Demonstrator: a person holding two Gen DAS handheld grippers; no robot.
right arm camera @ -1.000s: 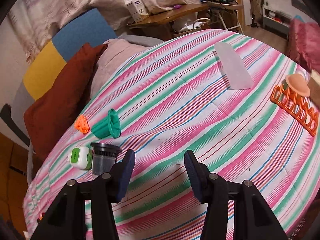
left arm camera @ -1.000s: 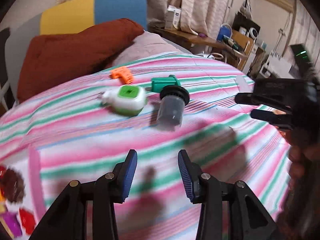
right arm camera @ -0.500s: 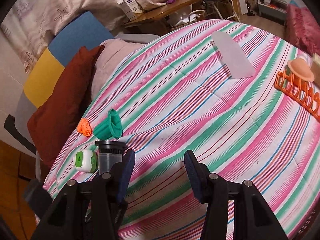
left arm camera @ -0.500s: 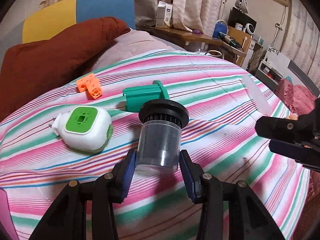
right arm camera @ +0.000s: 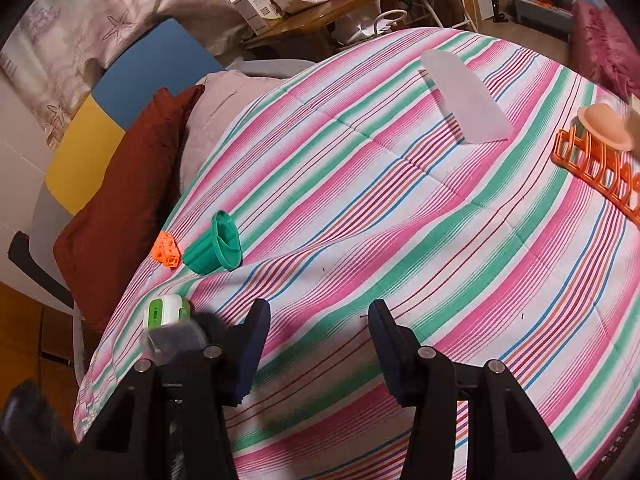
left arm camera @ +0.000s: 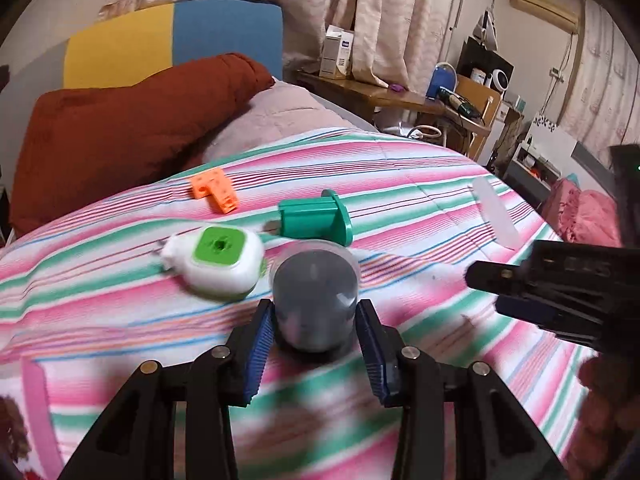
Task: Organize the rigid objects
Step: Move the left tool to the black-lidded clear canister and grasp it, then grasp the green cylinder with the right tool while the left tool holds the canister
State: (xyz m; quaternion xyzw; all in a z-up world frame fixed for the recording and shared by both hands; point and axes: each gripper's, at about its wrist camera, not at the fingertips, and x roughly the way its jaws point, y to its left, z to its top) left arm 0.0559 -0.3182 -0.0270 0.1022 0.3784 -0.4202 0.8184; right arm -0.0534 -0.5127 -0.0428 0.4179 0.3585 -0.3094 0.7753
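Grey jar [left arm camera: 314, 300] on striped bedspread [left arm camera: 420, 216], tipped, between blue pads of left tool [left arm camera: 316, 330]; jaws closing, pads touching jar's sides. White-green gadget [left arm camera: 218, 260] just beside jar, green spool [left arm camera: 316, 220] and orange block [left arm camera: 214, 191] behind. Right tool [right arm camera: 318, 342] spread, pinching nothing, over bedspread

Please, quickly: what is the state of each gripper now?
Left gripper: jaws closing, pads against the grey jar.
Right gripper: open, nothing between its jaws.
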